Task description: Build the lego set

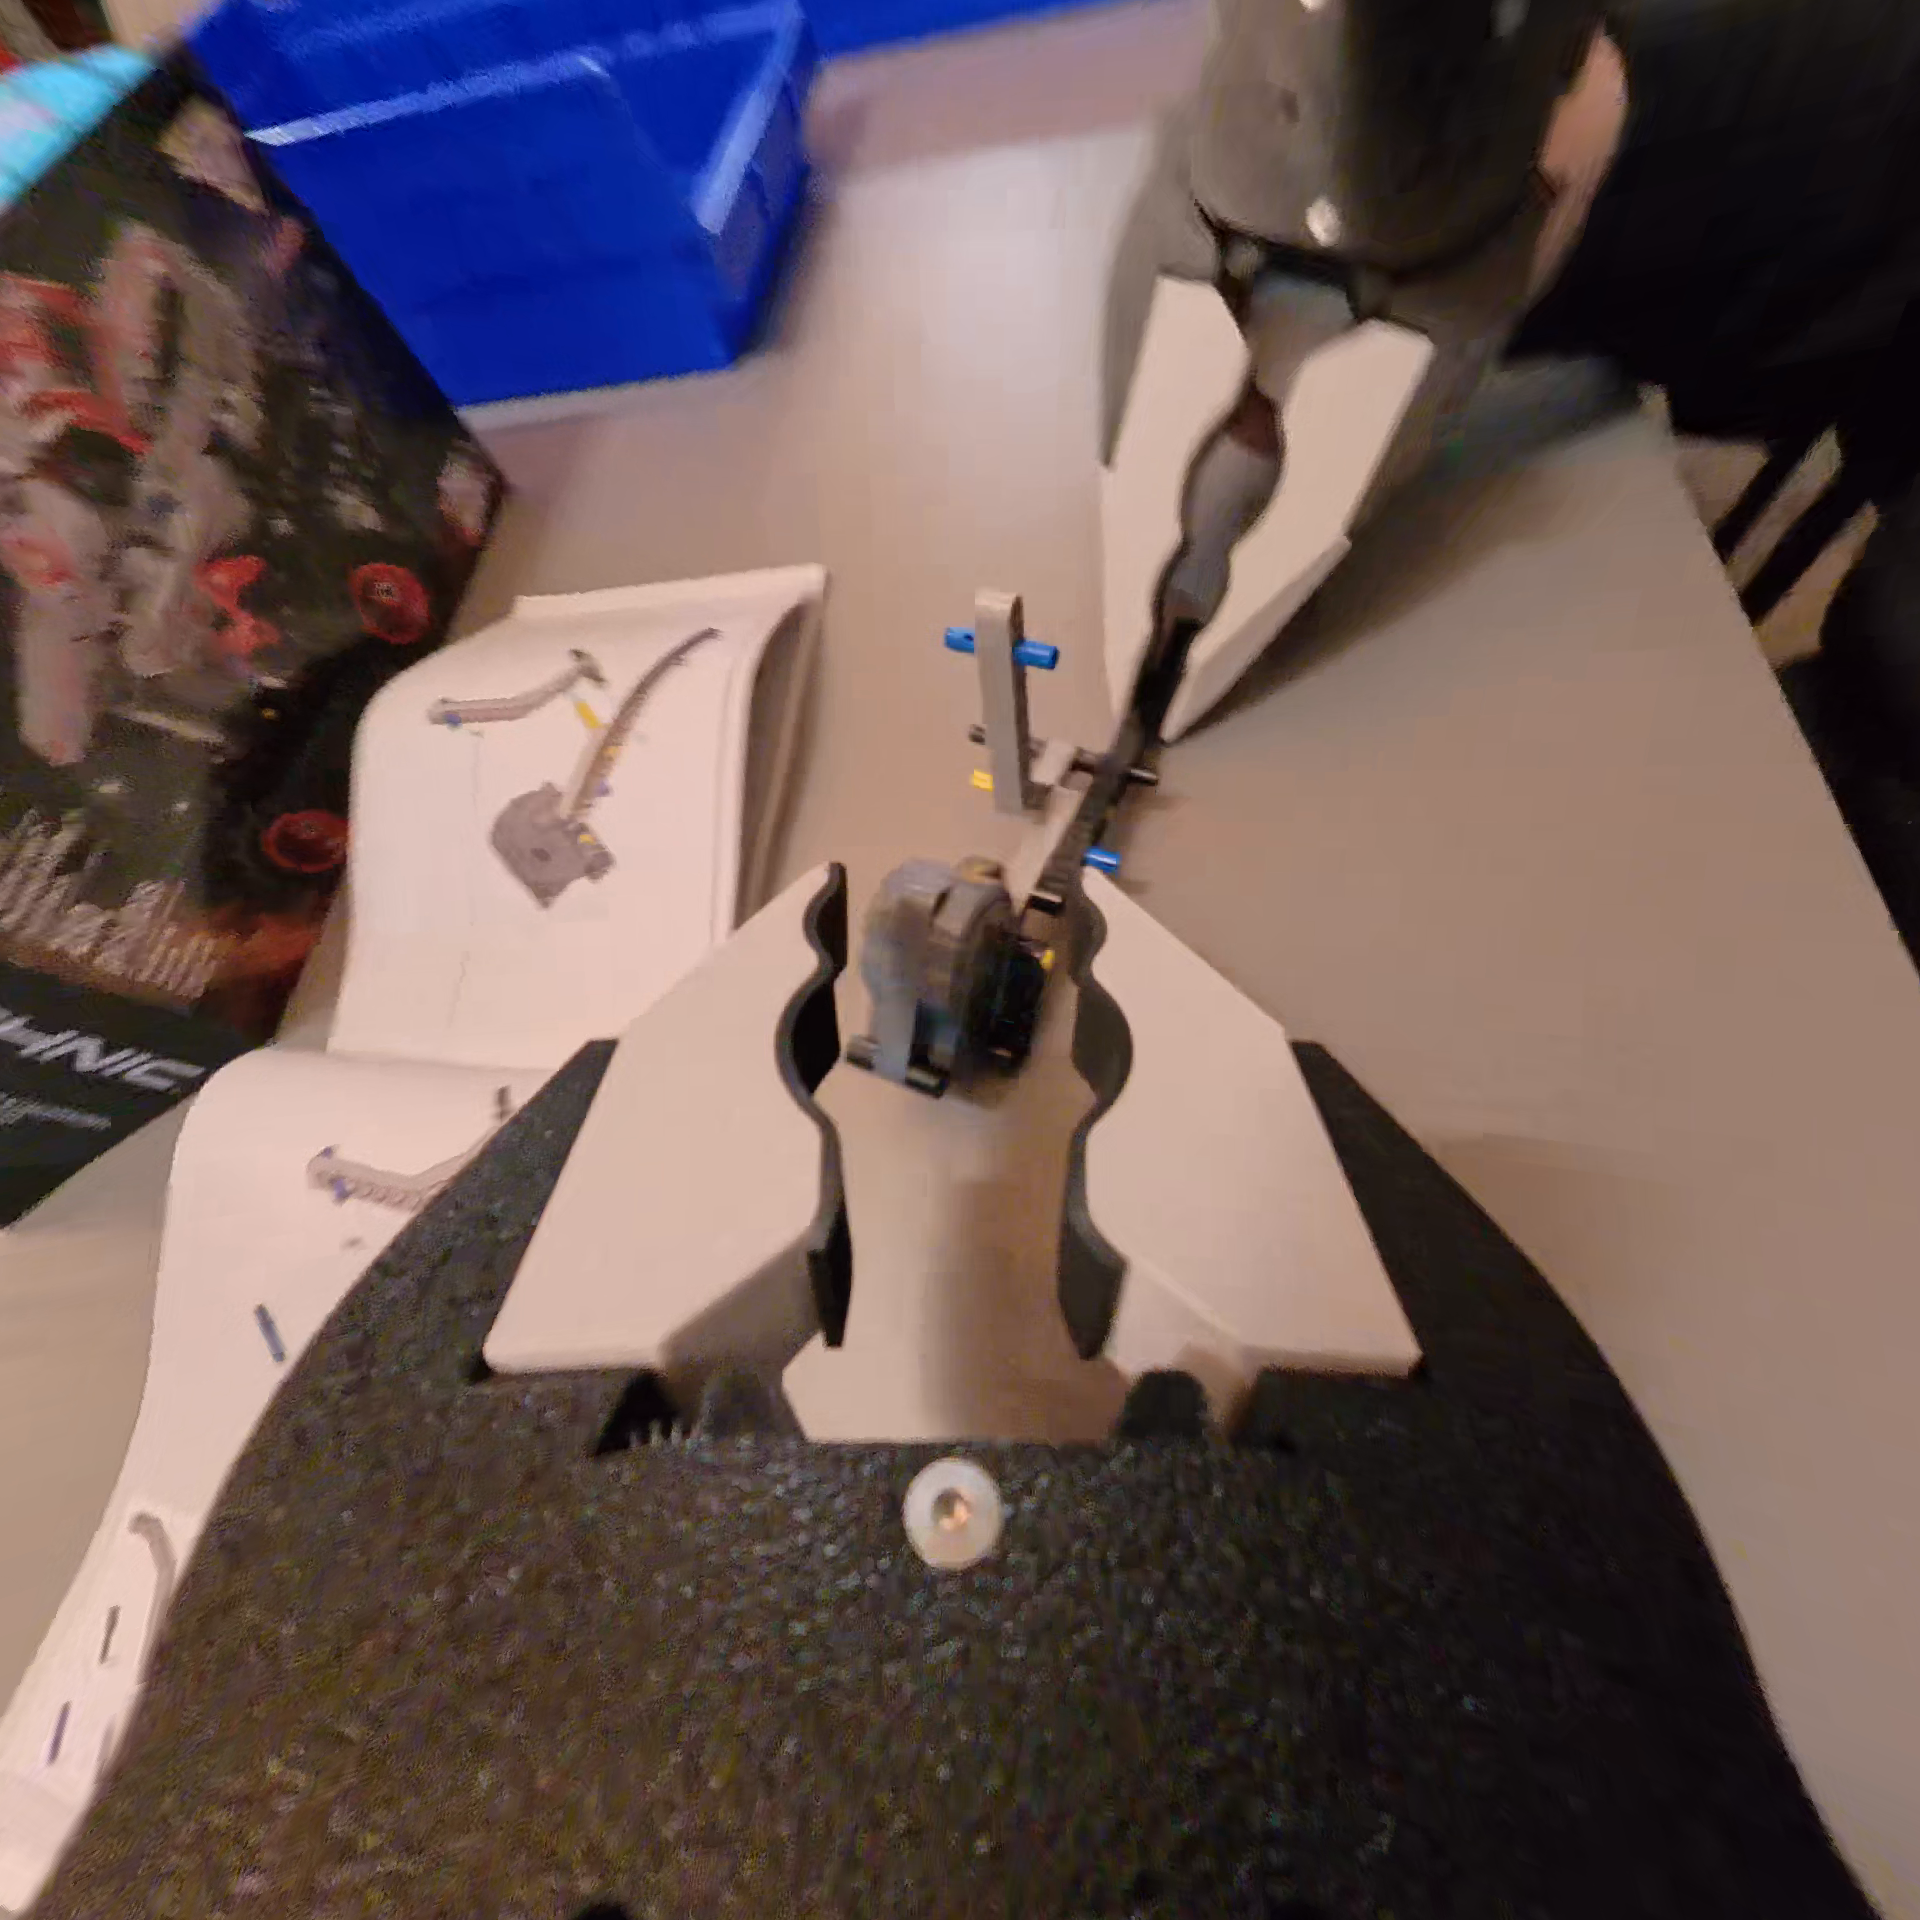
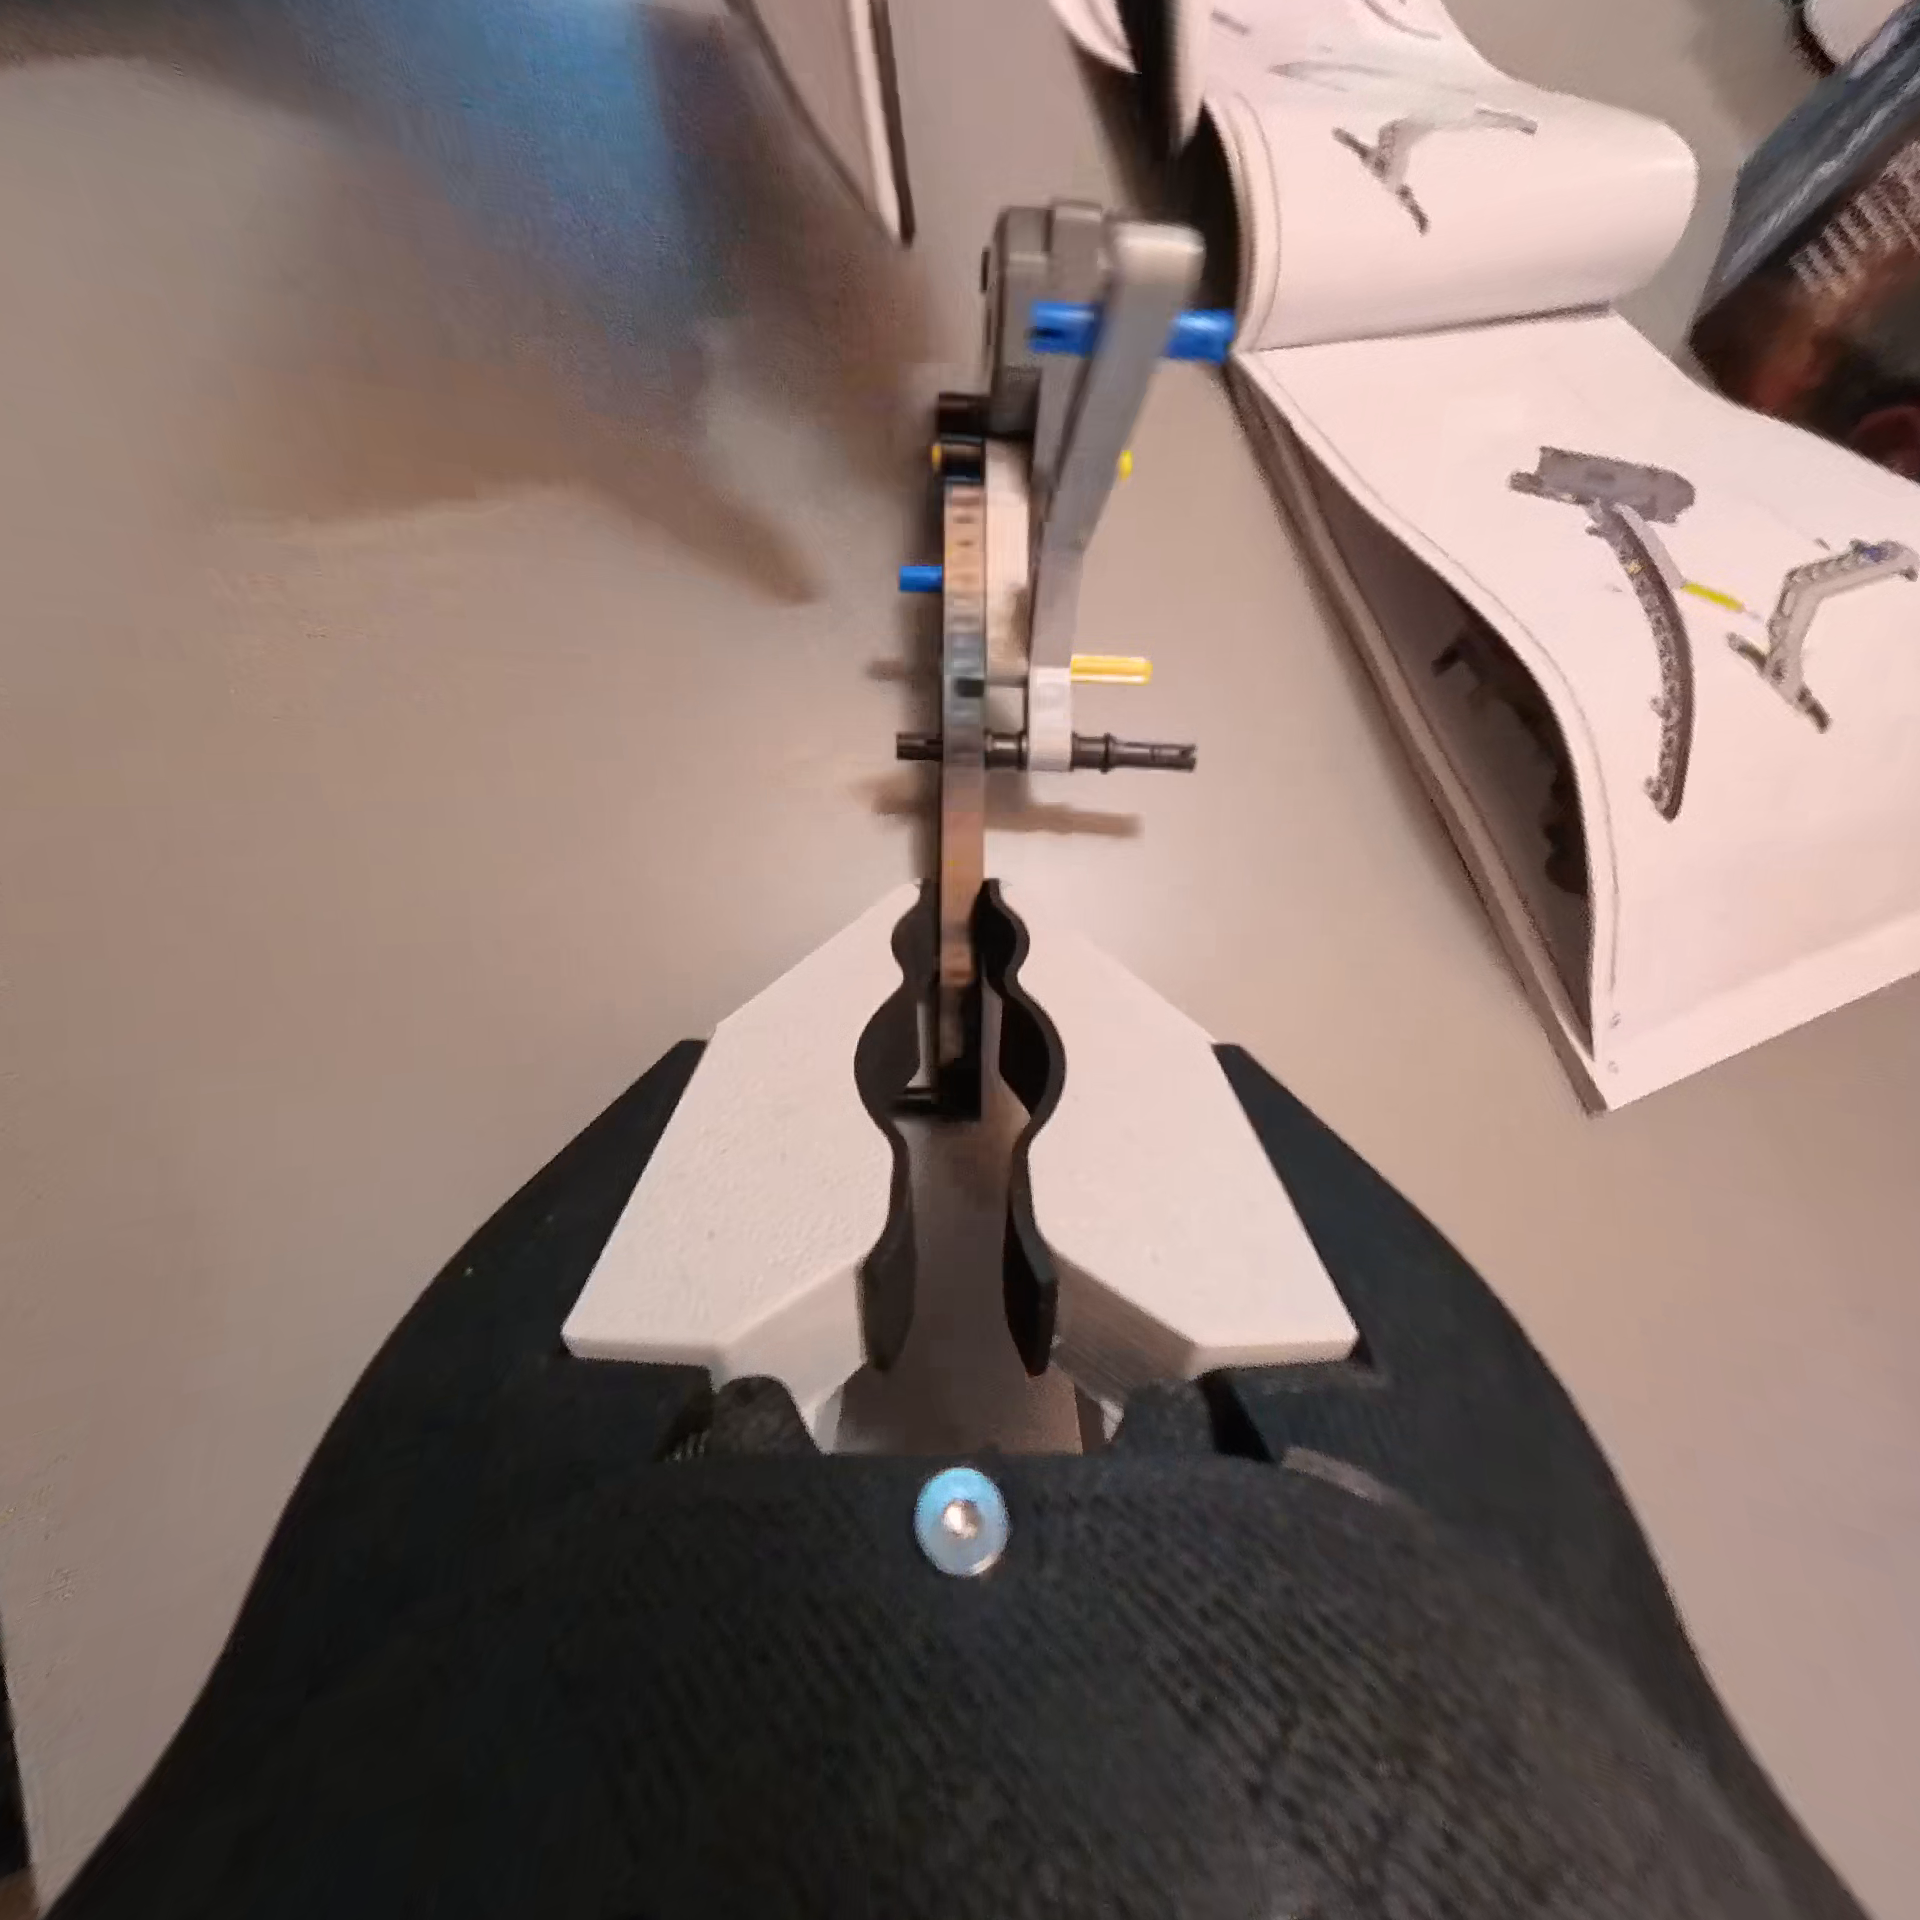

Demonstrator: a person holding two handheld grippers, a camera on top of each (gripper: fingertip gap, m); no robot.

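A lego assembly stands over the table: a black curved toothed beam, an upright grey beam with blue pins, a yellow axle, a black axle, and a grey housing block at one end. My right gripper is shut on the free end of the black beam; it also shows in the left wrist view, reaching in from the top right. My left gripper is open, with the grey housing between its fingertips and gaps showing on both sides.
An open instruction booklet lies to the left of the assembly; it also shows in the right wrist view. The dark set box and a blue bin stand behind it. The table edge runs along the right.
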